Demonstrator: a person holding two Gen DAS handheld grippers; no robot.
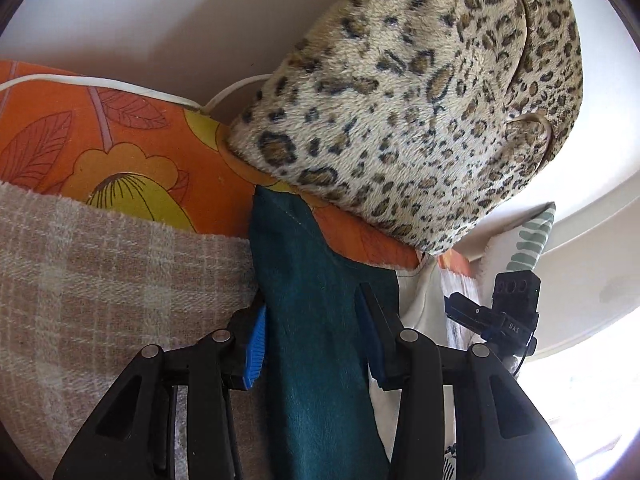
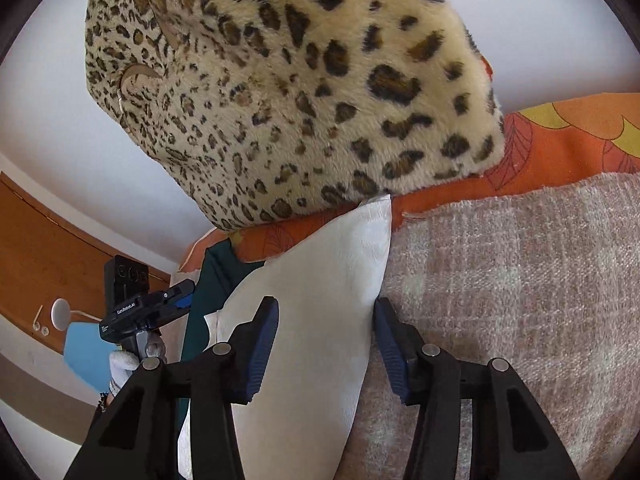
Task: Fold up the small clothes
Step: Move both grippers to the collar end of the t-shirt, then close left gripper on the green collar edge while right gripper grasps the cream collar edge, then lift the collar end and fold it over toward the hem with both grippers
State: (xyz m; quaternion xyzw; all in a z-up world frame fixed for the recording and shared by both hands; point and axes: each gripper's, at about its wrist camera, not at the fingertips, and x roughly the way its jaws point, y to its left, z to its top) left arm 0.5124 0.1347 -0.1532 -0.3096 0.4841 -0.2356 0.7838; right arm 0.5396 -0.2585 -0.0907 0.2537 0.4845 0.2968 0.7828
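Note:
A dark teal cloth (image 1: 316, 320) lies between the fingers of my left gripper (image 1: 312, 332), whose jaws stand apart around it, on a beige plaid blanket (image 1: 100, 280). A white cloth (image 2: 316, 300) lies between the fingers of my right gripper (image 2: 324, 340), which is open too. The teal cloth (image 2: 208, 280) shows left of the white one in the right wrist view. The right gripper (image 1: 500, 312) appears at the right of the left wrist view, and the left gripper (image 2: 144, 308) at the left of the right wrist view.
A leopard-print plush cushion (image 1: 420, 100) rests on an orange floral cover (image 1: 120, 152) just beyond both cloths. A white cable (image 1: 100, 82) runs behind. A wooden door (image 2: 48, 256) and a white wall (image 2: 540, 20) stand beyond.

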